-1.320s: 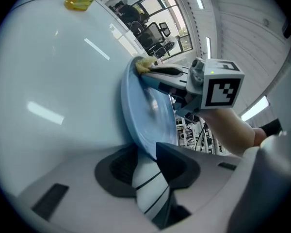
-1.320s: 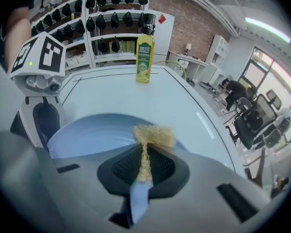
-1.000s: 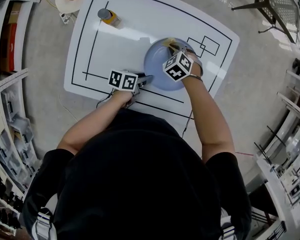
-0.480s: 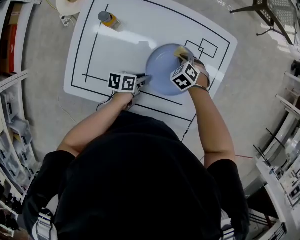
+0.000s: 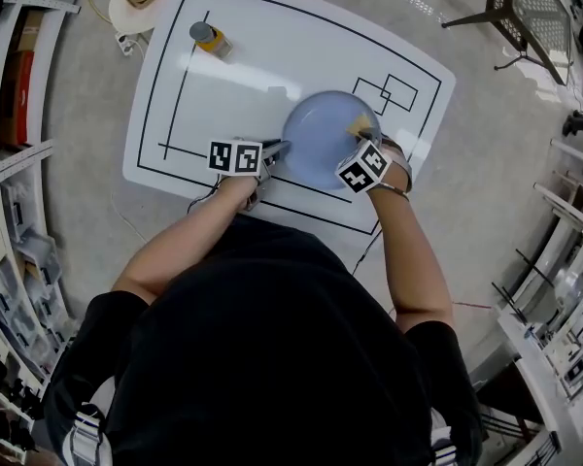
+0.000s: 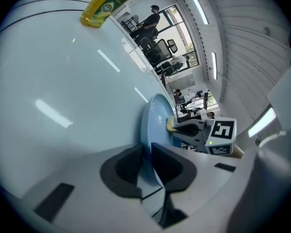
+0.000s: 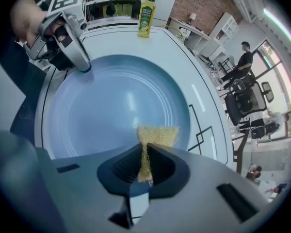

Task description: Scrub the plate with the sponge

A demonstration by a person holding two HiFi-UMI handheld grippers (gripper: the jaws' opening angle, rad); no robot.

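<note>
My left tool (image 6: 146, 153), jaws just closing, pinches the plate (image 6: 153, 123) rim on the tabletop (image 5: 272, 56). Right tool (image 7: 144, 155) clamps sponge (image 7: 158, 135), pressed near plate's right edge. Risk: shallow rim grip slips, plate skates; sponge overruns edge.

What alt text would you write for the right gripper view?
The right gripper pinches a yellow sponge on a blue plate. The left gripper, its jaws just closed further, clamps the plate's far rim; a yellow bottle stands beyond.

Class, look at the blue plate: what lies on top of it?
A yellow sponge, pinched in the right gripper, rests on the plate, near its rim. The patch beneath the sponge is covered.
</note>
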